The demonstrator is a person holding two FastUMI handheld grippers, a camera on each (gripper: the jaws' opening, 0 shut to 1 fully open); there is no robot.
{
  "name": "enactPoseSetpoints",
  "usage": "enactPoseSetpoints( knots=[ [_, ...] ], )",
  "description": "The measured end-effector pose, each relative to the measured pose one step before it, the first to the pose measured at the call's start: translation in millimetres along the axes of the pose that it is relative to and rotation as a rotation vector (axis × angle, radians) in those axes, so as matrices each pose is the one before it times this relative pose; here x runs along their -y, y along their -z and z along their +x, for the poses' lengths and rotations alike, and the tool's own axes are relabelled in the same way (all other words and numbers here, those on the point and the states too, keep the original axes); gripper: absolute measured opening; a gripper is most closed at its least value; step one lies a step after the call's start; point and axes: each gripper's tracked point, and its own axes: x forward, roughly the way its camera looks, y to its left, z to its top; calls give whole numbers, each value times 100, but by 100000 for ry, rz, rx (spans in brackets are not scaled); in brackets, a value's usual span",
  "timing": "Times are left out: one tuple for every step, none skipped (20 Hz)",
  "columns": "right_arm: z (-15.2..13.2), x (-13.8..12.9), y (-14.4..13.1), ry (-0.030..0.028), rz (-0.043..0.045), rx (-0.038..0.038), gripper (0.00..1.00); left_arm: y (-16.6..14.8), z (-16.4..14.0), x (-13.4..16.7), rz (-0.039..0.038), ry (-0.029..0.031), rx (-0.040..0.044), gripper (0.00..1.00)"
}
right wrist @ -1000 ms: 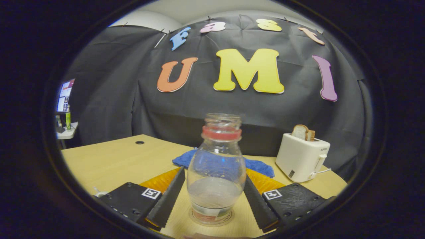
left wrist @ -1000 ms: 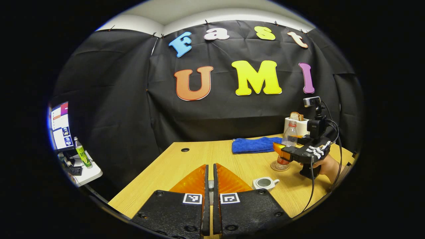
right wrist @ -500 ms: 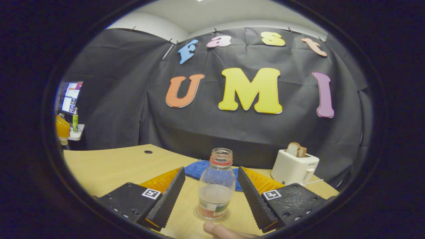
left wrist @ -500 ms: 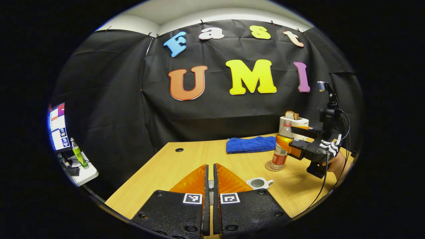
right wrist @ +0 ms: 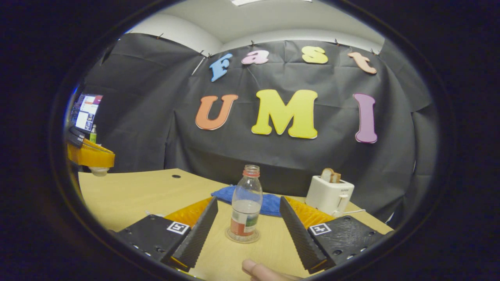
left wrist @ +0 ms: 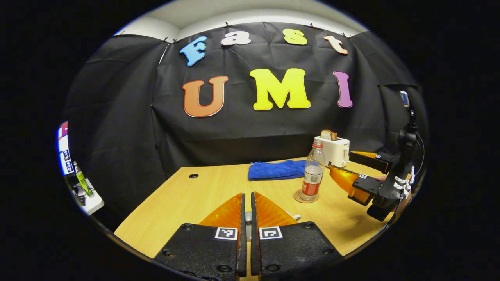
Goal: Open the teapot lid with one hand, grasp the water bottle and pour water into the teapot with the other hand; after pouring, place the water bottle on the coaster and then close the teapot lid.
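The clear water bottle [right wrist: 246, 207], capless and partly full, stands upright on a round coaster [right wrist: 242, 236]. My right gripper [right wrist: 248, 201] is open, its fingers well short of the bottle on either side. In the left gripper view the bottle [left wrist: 312, 175] stands on the coaster [left wrist: 306, 196], with the right gripper [left wrist: 340, 160] open to its right. My left gripper [left wrist: 247, 197] is shut on a small whitish piece, the teapot lid [left wrist: 248, 216]. Only a white edge of the teapot [left wrist: 297, 216] peeks out beside its finger. The right gripper view shows the left gripper [right wrist: 91, 156] raised at far left.
A blue towel [left wrist: 275, 170] lies at the back of the wooden table [left wrist: 203, 195]. A white toaster [left wrist: 332, 150] with bread stands behind the bottle. A side desk with a green bottle [left wrist: 82, 181] is off the table's left. A thumb [right wrist: 258, 271] shows at the bottom.
The right gripper has drawn back from the bottle, which stays upright on the coaster. The left gripper stayed shut and shifted, so the teapot slid behind its finger.
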Motion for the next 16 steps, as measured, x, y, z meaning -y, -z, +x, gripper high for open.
enactPoseSetpoints(
  knots=[
    [-746, 241, 97, 445, -531, 907, 97, -126, 254, 755, 232, 1523, 579, 6],
    [-683, 409, 340, 234, 36, 61, 95, 32, 336, 385, 1071, -80, 630, 6],
    [-799, 492, 573, 436, 266, -186, 97, 263, 377, 398, 1680, -587, -135, 6],
    [-535, 518, 412, 721, 268, -553, 97, 133, 190, 504, 489, -76, 14, 6],
    [-414, 490, 283, 567, 579, -84, 95, 47, 237, 538, -2, 265, 490, 6],
    [-421, 380, 236, 893, 123, -309, 97, 27, 316, 463, 146, -24, 739, 6],
    [-402, 220, 333, 15, 413, -731, 97, 74, 403, 245, -55, -423, 431, 6],
    [-335, 35, 336, -816, 29, -684, 95, 278, 476, 166, -219, -608, 288, 6],
    [-423, 175, 252, -93, 396, -237, 95, 169, 463, 154, -774, -438, 592, 6],
    [-436, 336, 154, 297, 484, 222, 97, 252, 496, 223, -1677, 81, 305, 6],
    [-331, 164, 55, 166, 379, 725, 95, 320, 643, 177, -2322, 658, 245, 6],
    [-278, 169, 13, 268, 299, 467, 95, 466, 589, 244, -2721, 728, -6, 6],
    [-236, 237, 135, 242, 300, 36, 95, 471, 691, 51, -2511, 764, -67, 6],
    [-268, 205, 170, 12, 190, 195, 95, 884, 736, 144, -2124, 1266, -1130, 6],
    [-304, 161, -218, 11, 229, 885, 95, 858, 646, -75, -2227, 306, -1334, 6],
    [-206, 137, -129, 92, 434, 867, 95, 417, 584, -368, -1349, -309, 508, 7]
  ],
)
